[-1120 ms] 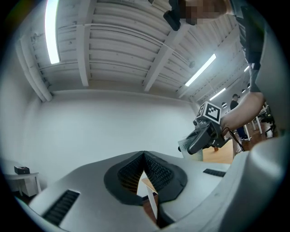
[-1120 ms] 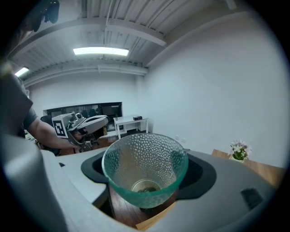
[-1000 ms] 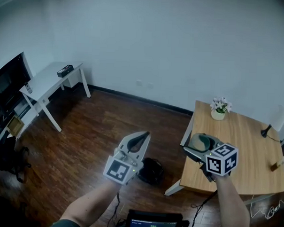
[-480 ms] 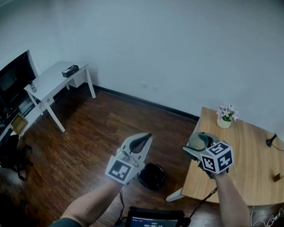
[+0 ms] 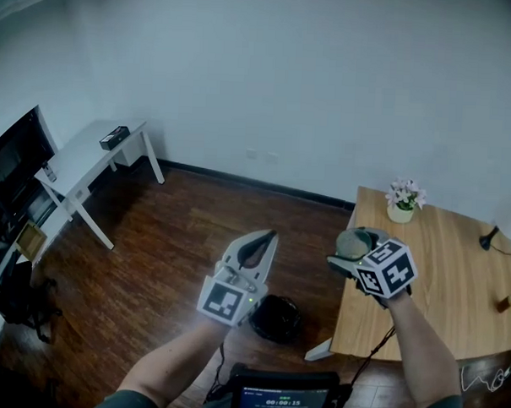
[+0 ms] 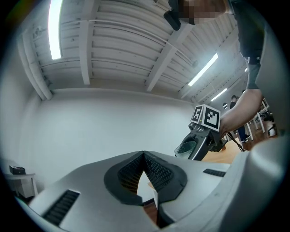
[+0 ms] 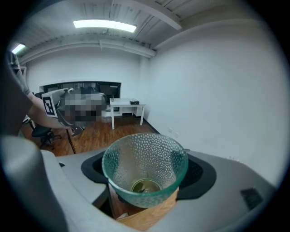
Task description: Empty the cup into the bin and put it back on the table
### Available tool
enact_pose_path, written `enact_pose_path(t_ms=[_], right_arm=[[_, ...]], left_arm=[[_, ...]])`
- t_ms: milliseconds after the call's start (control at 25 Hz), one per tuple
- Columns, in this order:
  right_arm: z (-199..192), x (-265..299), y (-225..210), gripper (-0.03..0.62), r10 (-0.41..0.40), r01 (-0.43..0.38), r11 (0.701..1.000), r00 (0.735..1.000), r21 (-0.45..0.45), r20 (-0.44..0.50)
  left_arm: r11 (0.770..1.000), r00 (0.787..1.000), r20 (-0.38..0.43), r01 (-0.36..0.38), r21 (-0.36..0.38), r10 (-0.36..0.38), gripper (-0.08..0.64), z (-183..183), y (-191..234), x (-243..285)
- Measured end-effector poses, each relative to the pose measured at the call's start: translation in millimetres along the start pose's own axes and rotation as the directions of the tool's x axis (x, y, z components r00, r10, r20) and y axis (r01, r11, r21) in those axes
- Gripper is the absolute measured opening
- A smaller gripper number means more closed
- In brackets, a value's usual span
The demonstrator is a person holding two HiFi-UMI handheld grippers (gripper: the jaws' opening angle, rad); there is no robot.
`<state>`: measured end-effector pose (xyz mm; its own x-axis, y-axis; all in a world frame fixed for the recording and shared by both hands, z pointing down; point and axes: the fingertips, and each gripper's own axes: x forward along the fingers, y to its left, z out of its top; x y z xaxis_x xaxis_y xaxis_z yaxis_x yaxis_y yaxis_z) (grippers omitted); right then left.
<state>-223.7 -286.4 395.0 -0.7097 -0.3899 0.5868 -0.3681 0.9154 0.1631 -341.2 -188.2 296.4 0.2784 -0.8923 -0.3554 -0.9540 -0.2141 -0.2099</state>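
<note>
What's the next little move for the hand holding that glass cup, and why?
Probably swing the right gripper left and down until the glass cup hangs above the black bin on the floor. Its jaws grip the cup, something small lies at the cup's bottom, and in the head view the bin stands lower left of the cup, beside the wooden table.

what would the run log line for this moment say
right gripper: shut on dimpled green glass cup, something small at its bottom | left gripper: shut, empty | round black bin: on floor beside wooden table
</note>
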Motion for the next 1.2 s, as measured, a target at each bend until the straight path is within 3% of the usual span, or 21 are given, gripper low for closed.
enact_pose_path(t_ms=[200, 360, 520, 840, 1200], right_arm=[[-2, 5, -6, 0.405, -0.068, 0.066, 0.997, 0.996, -0.029, -0.059], [7, 12, -10, 0.405, -0.134, 0.129, 0.989, 0.987, -0.066, -0.090], [5, 19, -15, 0.405, -0.191, 0.176, 0.978, 0.972, -0.116, -0.134], [18, 31, -13, 0.405, -0.301, 0.248, 0.933, 0.935, -0.261, -0.187], [24, 39, -11, 0.405, -0.376, 0.254, 0.873, 0.894, -0.417, -0.242]], left_arm=[[0.998, 0.998, 0.026, 0.054, -0.022, -0.053, -0.009, 4, 6, 20], [0.998, 0.998, 0.048, 0.040, -0.050, -0.038, -0.009, 2, 32, 23], [0.997, 0.997, 0.053, 0.065, -0.032, -0.064, -0.009, -5, 40, 21], [0.995, 0.997, 0.058, 0.061, -0.078, -0.057, -0.008, -15, 60, 17], [0.995, 0.998, 0.051, 0.048, -0.083, -0.044, -0.008, -22, 74, 11]])
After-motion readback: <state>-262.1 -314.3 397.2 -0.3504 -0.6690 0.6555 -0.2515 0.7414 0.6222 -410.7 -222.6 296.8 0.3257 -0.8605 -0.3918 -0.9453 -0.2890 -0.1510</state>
